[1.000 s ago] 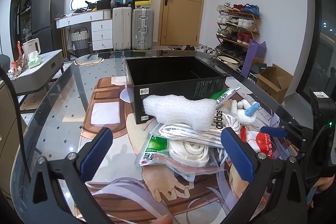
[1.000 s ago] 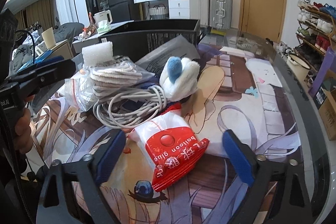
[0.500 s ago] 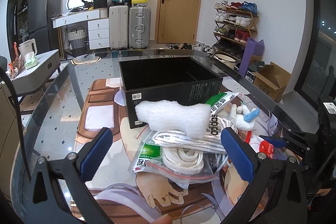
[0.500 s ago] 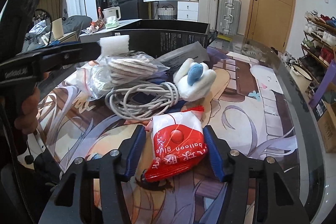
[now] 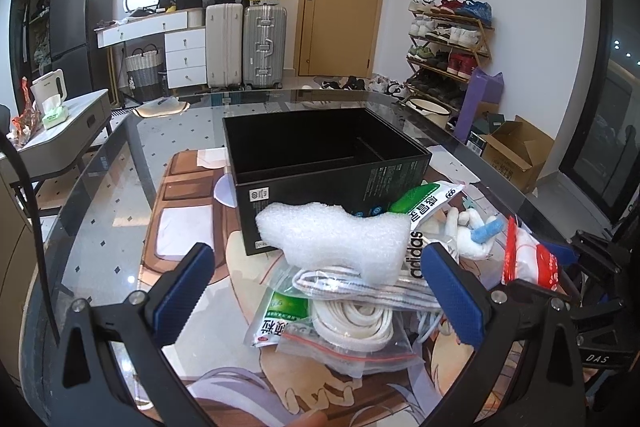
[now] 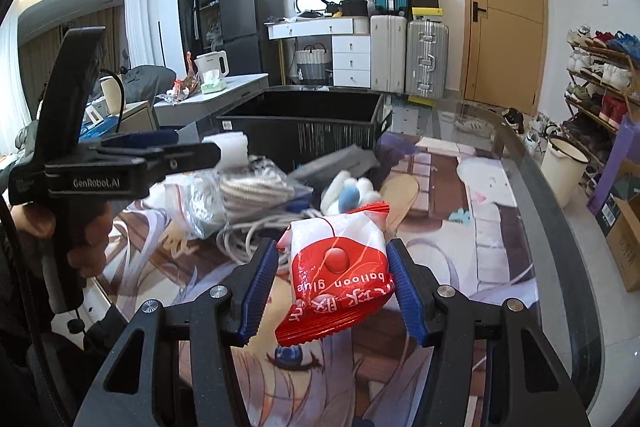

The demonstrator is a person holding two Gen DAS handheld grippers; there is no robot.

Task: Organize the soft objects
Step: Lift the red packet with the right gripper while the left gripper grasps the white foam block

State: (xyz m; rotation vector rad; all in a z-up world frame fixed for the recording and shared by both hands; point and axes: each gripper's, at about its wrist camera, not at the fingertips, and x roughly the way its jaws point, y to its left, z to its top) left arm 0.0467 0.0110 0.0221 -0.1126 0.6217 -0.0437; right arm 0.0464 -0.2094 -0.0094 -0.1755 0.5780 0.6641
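Observation:
My right gripper (image 6: 333, 259) is shut on a red and white packet (image 6: 340, 267) marked "balloon glue", held slightly above the printed mat. In the left wrist view that packet (image 5: 528, 263) hangs at the right. My left gripper (image 5: 316, 267) stands open, nothing between its fingers, over a pile: a white foam piece (image 5: 336, 235), bagged white cords (image 5: 348, 315) and a white plush toy (image 5: 468, 231) with a blue part. An open, empty-looking black box (image 5: 328, 163) sits just behind the pile. From the right wrist, the left gripper (image 6: 132, 163) hovers beside the pile.
A loose white cable (image 6: 256, 231) lies between packet and plush toy (image 6: 352, 193). The glass table's (image 6: 532, 187) curved edge runs to the right. A side table (image 5: 68, 123) with a kettle stands left; suitcases, a shoe rack and a cardboard box (image 5: 516, 155) lie beyond.
The right gripper's jaws came together on the red and white packet and raised it off the mat. The left gripper stayed open and hardly moved.

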